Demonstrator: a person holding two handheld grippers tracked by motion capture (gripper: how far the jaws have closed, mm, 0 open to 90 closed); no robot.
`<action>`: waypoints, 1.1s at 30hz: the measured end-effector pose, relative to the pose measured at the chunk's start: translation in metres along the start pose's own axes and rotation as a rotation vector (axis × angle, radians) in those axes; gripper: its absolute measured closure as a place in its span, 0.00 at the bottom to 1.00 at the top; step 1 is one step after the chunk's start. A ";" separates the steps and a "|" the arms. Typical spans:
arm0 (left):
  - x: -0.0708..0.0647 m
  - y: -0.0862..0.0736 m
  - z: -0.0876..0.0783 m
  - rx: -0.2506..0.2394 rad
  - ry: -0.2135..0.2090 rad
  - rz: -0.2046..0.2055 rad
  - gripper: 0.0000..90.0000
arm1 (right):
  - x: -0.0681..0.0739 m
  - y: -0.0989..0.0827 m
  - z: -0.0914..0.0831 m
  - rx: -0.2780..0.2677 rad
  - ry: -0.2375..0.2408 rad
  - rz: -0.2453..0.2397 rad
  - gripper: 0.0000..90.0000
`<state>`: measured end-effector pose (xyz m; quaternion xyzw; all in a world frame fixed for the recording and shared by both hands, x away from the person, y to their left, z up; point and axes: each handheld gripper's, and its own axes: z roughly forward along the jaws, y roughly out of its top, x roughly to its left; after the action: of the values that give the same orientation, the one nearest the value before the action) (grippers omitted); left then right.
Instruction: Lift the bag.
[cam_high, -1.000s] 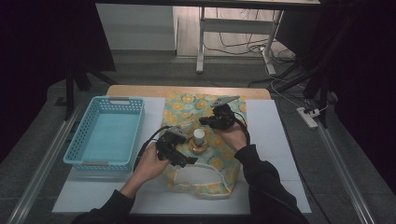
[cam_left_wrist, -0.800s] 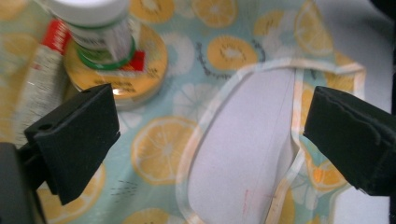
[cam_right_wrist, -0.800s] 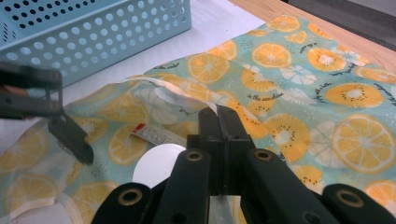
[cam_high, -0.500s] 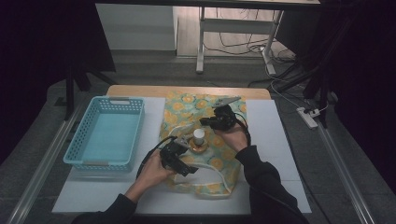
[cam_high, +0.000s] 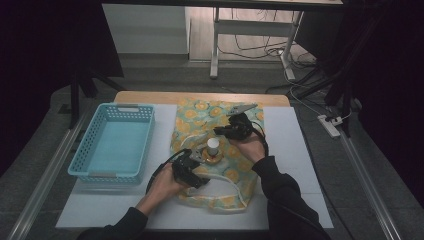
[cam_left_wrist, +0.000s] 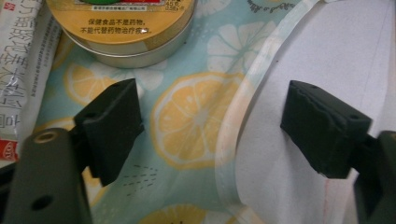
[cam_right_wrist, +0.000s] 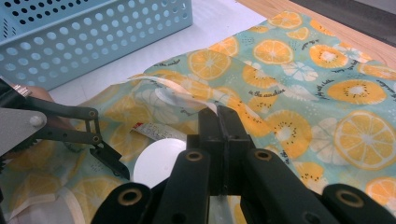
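Observation:
A citrus-print cloth bag lies mid-table. A round gold tin rests on it, with a white-capped bottle and a sachet beside it. My left gripper hangs low over the bag's near part, open. Its jaws have just been closing and straddle the bag's white strap without touching it. In the high view, this left gripper is just left of the tin. My right gripper is shut on the bag's white-trimmed edge, behind the white bottle cap; in the high view the right gripper is above the bottle.
A light blue perforated basket stands to the left on the white board. The wooden table edge runs along the back. Cables trail from both grippers across the cloth.
My left hand has sunk toward the cloth near the tin, and its jaws stand narrower. The right gripper and the bag edge have stayed put.

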<state>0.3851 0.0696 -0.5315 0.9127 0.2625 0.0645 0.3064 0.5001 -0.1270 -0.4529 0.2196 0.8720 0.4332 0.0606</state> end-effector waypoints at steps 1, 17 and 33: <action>0.000 0.000 -0.001 0.003 -0.001 -0.003 0.34 | 0.000 0.000 0.000 0.000 0.000 -0.001 1.00; 0.004 0.005 -0.003 0.007 -0.025 -0.130 1.00 | 0.000 0.002 -0.001 0.003 -0.002 0.002 1.00; 0.016 0.013 -0.029 -0.051 -0.068 -0.177 1.00 | 0.002 0.010 -0.009 -0.010 0.014 0.001 1.00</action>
<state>0.3964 0.0840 -0.5013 0.8796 0.3297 0.0130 0.3427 0.4990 -0.1273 -0.4399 0.2165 0.8701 0.4393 0.0553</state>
